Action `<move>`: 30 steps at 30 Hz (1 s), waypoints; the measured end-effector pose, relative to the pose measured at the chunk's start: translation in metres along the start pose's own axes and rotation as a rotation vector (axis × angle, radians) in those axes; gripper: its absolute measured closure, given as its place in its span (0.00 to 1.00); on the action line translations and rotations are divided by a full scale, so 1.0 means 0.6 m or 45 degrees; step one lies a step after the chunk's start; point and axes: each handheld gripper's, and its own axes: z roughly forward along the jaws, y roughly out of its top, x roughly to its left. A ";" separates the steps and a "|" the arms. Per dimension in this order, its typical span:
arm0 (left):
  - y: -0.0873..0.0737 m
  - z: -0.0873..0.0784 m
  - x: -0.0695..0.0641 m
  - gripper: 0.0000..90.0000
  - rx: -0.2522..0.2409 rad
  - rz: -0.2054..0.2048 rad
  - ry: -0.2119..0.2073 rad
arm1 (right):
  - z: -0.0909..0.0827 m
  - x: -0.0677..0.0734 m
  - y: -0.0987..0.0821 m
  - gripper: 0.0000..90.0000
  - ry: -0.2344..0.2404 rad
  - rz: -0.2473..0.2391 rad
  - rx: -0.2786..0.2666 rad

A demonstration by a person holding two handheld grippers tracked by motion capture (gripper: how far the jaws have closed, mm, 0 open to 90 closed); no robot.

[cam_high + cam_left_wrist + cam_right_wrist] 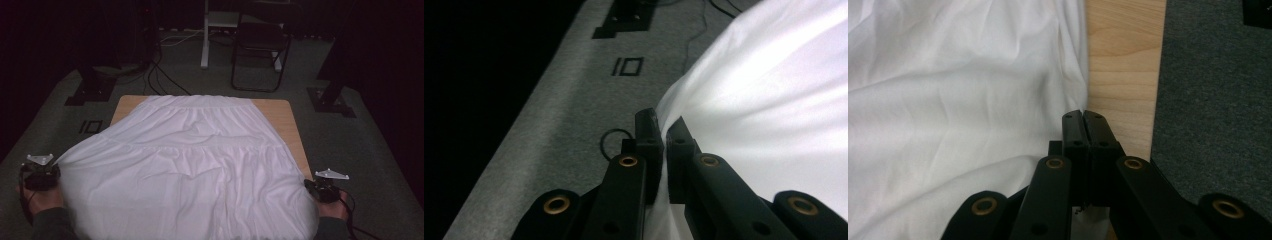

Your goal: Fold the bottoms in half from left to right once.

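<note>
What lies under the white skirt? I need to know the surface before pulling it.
A light wooden table lies under the white skirt, bare at its far corners and right edge. Whether anything else sits beneath cannot be seen; the cloth covers the rest.

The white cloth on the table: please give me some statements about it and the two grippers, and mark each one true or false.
1. The white cloth covers most of the wooden table. True.
2. The left gripper is open and away from the cloth. False: its jaws are shut on the cloth's edge, which runs between them.
3. A bare strip of the table shows along the cloth's right side. True.
4. The cloth is folded into a small square. False: it is spread out wide, with wrinkles and gathered seams.
5. The right gripper has its jaws wide apart. False: they are pressed together at the cloth's edge, with a bit of white between them lower down.
</note>
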 end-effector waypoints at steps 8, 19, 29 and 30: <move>0.040 -0.101 -0.070 0.98 -0.240 0.104 -0.372 | 0.002 0.006 0.002 0.98 0.007 -0.019 0.000; 0.106 -0.204 -0.271 0.98 -0.444 0.457 -0.888 | 0.006 0.010 0.004 0.98 0.020 -0.031 -0.008; 0.139 -0.246 -0.463 0.98 -0.490 0.641 -1.270 | 0.008 0.013 0.005 0.98 0.026 -0.033 -0.014; 0.140 -0.261 -0.512 0.98 -0.510 0.709 -1.343 | 0.008 0.013 0.005 0.98 0.027 -0.032 -0.015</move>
